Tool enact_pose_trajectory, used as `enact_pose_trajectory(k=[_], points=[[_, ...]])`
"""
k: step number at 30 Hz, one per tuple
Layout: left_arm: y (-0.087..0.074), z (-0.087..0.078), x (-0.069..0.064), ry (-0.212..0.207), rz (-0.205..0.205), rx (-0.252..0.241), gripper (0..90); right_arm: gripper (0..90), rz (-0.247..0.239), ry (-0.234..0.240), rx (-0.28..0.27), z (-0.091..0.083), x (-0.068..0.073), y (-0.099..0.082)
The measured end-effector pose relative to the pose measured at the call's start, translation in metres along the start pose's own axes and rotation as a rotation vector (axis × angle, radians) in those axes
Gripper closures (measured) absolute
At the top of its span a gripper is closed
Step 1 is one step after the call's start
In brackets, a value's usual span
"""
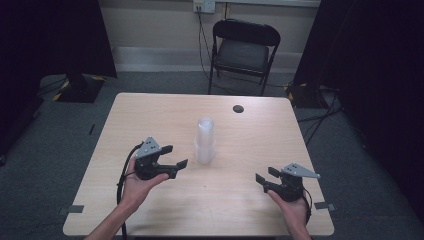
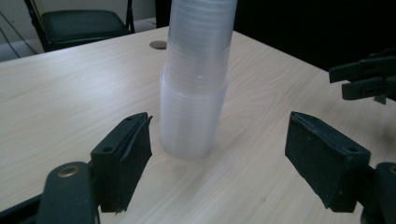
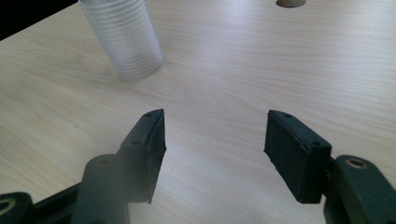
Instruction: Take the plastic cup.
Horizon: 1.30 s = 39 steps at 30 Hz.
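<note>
One stack of clear cups [image 1: 205, 141] on the tabletop [image 1: 150, 115], and my two grippers, left [image 1: 175, 156] and right [image 1: 264, 176], both have their fingers apart, holding nothing.

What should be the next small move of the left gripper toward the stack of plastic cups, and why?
Probably ease the left gripper forward until its open jaws stand on either side of the stack of cups, then close. The jaws are empty and apart, the stack stands upright on the table just ahead of them, untouched. The right gripper waits open, off to the side.
</note>
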State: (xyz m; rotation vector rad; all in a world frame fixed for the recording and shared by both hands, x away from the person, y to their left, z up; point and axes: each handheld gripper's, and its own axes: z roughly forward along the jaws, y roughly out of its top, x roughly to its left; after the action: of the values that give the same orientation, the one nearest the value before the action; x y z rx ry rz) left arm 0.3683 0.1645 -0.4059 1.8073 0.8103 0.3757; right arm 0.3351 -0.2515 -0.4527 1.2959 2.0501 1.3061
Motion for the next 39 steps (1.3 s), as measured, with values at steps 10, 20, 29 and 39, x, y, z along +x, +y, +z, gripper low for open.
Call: enact_pose_trajectory(k=[10, 20, 29, 39], points=[[0.016, 0.018, 0.004, -0.021, 0.007, -0.016, 19.5, 38.0, -0.005, 0.008, 0.001, 0.001, 0.002, 0.0], [0.026, 0.035, 0.005, -0.019, 0.031, -0.017, 18.5, 37.7, -0.012, 0.017, 0.006, 0.002, 0.003, 0.0], [0.048, 0.052, 0.007, -0.015, 0.043, -0.03, 16.5, 37.7, -0.014, 0.026, 0.01, 0.004, 0.004, -0.001], [0.062, 0.074, 0.01, -0.014, 0.042, -0.042, 16.0, 37.7, -0.011, 0.035, 0.007, 0.004, 0.004, -0.001]])
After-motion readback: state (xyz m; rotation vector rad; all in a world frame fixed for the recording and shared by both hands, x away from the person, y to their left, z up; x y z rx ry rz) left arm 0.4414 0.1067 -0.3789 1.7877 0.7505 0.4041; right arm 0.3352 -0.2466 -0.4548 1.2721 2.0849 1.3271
